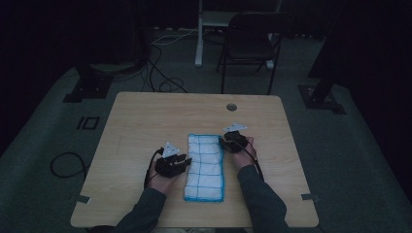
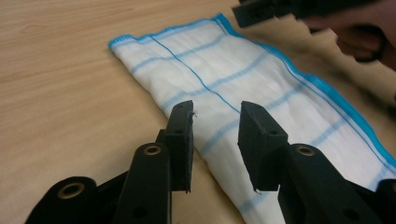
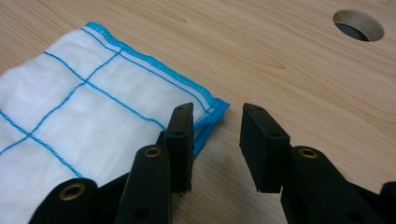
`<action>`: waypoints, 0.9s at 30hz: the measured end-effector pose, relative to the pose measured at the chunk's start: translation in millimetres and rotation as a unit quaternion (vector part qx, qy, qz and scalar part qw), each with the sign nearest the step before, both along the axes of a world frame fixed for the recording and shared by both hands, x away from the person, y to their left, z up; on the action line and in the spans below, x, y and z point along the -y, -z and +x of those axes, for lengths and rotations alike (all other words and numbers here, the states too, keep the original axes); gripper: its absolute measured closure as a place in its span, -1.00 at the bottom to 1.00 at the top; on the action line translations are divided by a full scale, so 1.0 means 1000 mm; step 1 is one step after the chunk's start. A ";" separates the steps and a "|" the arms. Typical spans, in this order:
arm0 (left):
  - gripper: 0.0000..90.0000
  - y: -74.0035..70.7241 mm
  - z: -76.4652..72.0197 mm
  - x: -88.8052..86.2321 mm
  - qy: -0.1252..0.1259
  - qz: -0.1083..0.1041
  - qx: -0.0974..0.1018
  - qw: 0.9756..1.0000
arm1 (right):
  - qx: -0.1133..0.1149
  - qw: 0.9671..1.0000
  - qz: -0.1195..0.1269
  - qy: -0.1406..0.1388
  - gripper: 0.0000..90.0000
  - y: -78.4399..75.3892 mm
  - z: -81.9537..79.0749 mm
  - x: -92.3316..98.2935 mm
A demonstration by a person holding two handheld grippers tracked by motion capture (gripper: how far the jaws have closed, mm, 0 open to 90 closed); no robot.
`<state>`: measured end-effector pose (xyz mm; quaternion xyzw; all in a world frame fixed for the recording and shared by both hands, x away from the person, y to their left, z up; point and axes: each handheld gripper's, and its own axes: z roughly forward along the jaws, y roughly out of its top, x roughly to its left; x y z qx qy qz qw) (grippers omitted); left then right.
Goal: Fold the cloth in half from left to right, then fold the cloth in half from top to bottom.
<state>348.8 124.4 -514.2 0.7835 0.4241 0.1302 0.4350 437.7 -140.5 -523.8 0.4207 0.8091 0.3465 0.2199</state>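
Cloth (image 1: pixel 204 166): lying folded flat on tabletop (image 1: pixel 136 121), between both grippers.
Left gripper (image 1: pixel 186 159): jaws standing apart, empty, over cloth's long edge.
Right gripper (image 1: pixel 222 141): jaws standing apart, empty, beside cloth's far corner.

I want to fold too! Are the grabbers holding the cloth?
No. Left gripper and right gripper are both open, beside the folded cloth, gripping nothing.

Bare table (image 1: pixel 145 116) surrounds the folded cloth (image 1: pixel 205 167); cable hole (image 1: pixel 231 107) beyond.
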 end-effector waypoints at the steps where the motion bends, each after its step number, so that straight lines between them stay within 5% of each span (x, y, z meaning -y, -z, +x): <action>1: 0.46 0.000 0.006 0.000 -0.002 0.000 -0.001 1.000 | 0.001 1.000 -0.001 -0.002 0.43 0.000 0.000 0.000; 16: 0.37 0.009 0.050 0.016 -0.024 0.013 -0.028 0.999 | -0.011 1.000 -0.008 -0.004 0.34 0.008 0.006 -0.008; 27: 0.36 0.021 0.075 0.025 -0.043 0.026 -0.059 0.997 | -0.020 1.000 -0.007 0.023 0.40 0.010 0.012 0.001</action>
